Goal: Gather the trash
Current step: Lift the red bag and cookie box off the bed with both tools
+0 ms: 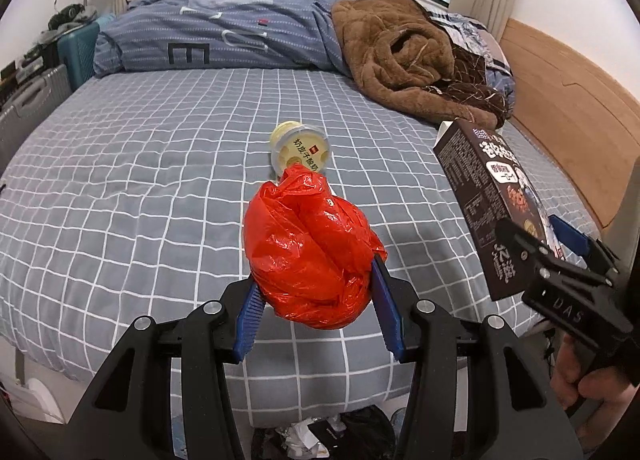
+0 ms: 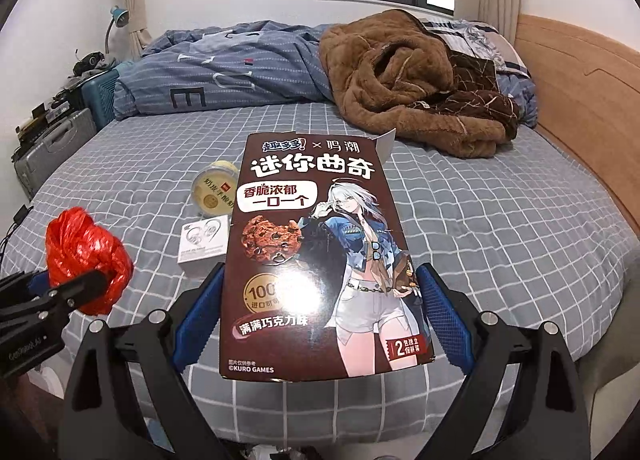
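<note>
Red bag (image 1: 312, 252) pinched in the left tool (image 1: 316, 300) may slip; the right tool (image 2: 320, 308) pinches a wide cookie box (image 2: 320, 252).

So the red plastic bag (image 1: 310, 248) is scrunched into a crinkly, shiny wad, up off the bed and pinched at both sides. The cookie box (image 2: 320, 256) is a flat brown carton with a chocolate cookie and a white-haired anime girl on the front; it's held up off the bed too, top flap hanging open. Still lying on the grey checked sheet: a pale yellow yogurt cup (image 2: 212, 188) tipped on its side, and a little white earphone box (image 2: 202, 242) just beside it.
</note>
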